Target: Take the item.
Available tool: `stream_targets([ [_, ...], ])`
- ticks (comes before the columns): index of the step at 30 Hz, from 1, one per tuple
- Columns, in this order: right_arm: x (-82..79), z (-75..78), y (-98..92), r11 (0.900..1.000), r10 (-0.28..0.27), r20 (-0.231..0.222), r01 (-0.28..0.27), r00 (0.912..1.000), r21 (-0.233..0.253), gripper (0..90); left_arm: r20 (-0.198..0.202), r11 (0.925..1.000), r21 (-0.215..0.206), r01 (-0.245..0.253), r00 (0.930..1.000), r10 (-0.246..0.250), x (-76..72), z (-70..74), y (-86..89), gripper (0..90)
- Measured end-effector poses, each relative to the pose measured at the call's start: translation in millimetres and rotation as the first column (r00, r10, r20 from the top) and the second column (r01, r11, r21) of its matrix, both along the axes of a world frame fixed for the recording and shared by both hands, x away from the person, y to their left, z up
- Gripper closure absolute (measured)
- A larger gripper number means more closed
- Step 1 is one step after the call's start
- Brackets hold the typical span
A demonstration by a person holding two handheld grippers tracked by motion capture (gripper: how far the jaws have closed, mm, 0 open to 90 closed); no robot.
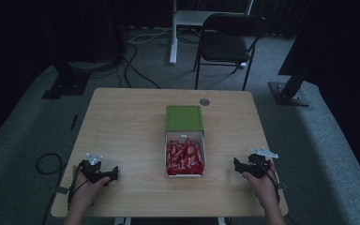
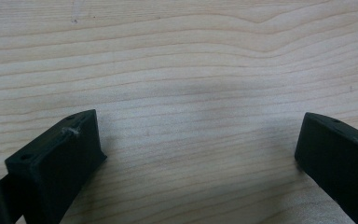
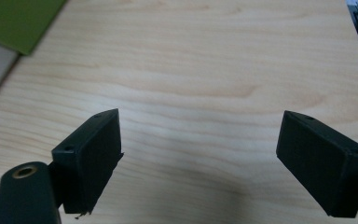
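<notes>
No writing reads on the red packets (image 1: 184, 158) in the white tray (image 1: 203, 154), mid-bench (image 1: 122, 122), pulled from its green sleeve (image 1: 183, 117), long axis running away. Left claw (image 1: 114, 174) and right claw (image 1: 236, 165) rest either side, spread, holding nothing.

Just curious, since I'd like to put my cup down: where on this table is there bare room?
Bare wood lies left and right of the green-lidded box of red packets, and behind it. The near corners are taken by the left tongs and right tongs.

The high view is dim, its far corners nearly black. Both gripper views are brighter, with soft shadows on the table (image 2: 191, 56), perhaps from overhead light; near jaws look slightly blurred.
</notes>
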State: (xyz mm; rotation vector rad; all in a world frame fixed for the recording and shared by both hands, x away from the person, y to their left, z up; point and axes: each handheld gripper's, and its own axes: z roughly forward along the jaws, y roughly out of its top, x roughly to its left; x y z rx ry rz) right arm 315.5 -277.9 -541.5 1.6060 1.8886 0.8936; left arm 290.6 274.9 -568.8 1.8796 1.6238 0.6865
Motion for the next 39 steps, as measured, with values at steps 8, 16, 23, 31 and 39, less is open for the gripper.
stream_targets([
  [8,-0.1,21.9,16.8,0.999,0.035,0.037,-0.036,0.9987,0.035,13.8,0.002,1.0,-0.002,-0.001,1.0,0.001,0.0,-0.1,-0.2,1.0],
  [16,-0.4,38.6,34.0,0.995,0.064,0.069,-0.07,0.9955,0.078,14.4,0.002,1.0,-0.001,-0.001,1.0,0.001,0.0,-0.1,-0.2,1.0],
  [23,-2.8,52.2,49.6,0.992,0.096,0.102,-0.104,0.9901,0.075,15.5,0.001,1.0,-0.002,-0.001,1.0,0.001,0.0,-0.1,-0.2,1.0],
  [31,-3.2,67.8,71.6,0.985,0.146,0.132,-0.157,0.9805,0.074,15.6,0.001,1.0,-0.002,-0.001,1.0,0.001,0.0,-0.1,-0.1,1.0],
  [39,-2.9,79.3,100.1,0.969,0.213,0.155,-0.229,0.9648,0.092,16.6,0.0,1.0,-0.001,-0.001,1.0,0.001,0.0,0.0,-0.1,1.0],
])
